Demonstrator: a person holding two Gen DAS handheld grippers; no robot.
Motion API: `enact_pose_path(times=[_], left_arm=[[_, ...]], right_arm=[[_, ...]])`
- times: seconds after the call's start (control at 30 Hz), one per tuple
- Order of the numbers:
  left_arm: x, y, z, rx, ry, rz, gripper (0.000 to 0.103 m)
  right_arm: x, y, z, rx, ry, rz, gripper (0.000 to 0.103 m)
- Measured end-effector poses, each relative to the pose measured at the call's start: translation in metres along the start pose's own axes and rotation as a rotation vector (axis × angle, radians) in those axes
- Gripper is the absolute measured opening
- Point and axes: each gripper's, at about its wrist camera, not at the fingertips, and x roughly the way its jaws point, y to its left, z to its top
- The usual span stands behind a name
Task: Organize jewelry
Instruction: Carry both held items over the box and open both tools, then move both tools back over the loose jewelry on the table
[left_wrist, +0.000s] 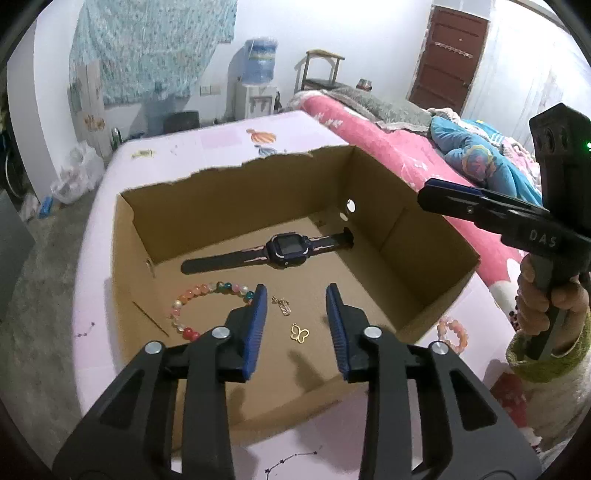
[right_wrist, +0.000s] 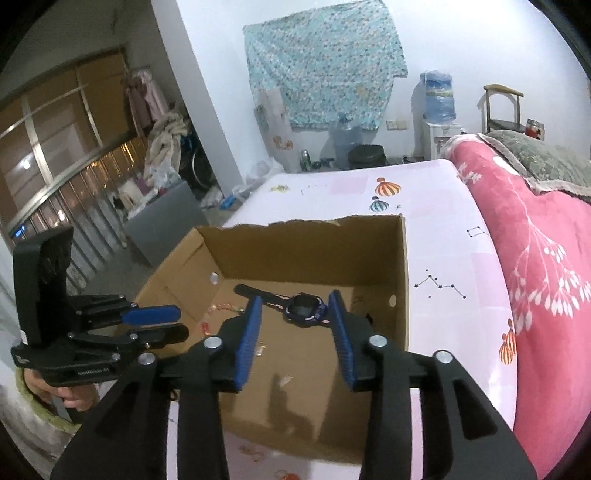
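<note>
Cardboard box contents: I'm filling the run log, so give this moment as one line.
cardboard box: watch, bead bracelet, butterfly charm inside | second bracelet outside | left gripper open, empty | right gripper open, empty

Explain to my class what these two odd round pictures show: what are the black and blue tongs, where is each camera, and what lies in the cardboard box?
There is no robot here. A person holds a hand tool in each hand: a two-finger gripper with a wide-angle camera that looks along its blue fingers. One picture comes from the left gripper, the other from the right gripper; each also sees the other tool off to the side. Both stand open and hold nothing. Below them, an open cardboard box rests on a pale pink cloth. Inside lie a dark watch, a coloured bead bracelet, a gold butterfly charm and a small gold chain piece. Another bead bracelet lies outside the box.
</note>
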Motion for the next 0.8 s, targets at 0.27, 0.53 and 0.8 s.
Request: enact_pose_path(times=[0.27,0.53,0.8], left_arm=[[-0.042,-0.013,-0.018,0.022,-0.053,0.01,0.064],[-0.086,-0.023,-0.044,0.031,-0.117,0.024,0.084],[-0.087,-0.027,-0.066,0.011,-0.079,0.041,0.085]], right_arm=[[-0.043,0.017,-0.015,0.059,-0.1,0.026,0.072],[-0.065,0.033,-0.028,0.045,-0.123,0.05,0.081],[-0.075,0.047,-0.046,0.032,-0.101,0.052,0.084]])
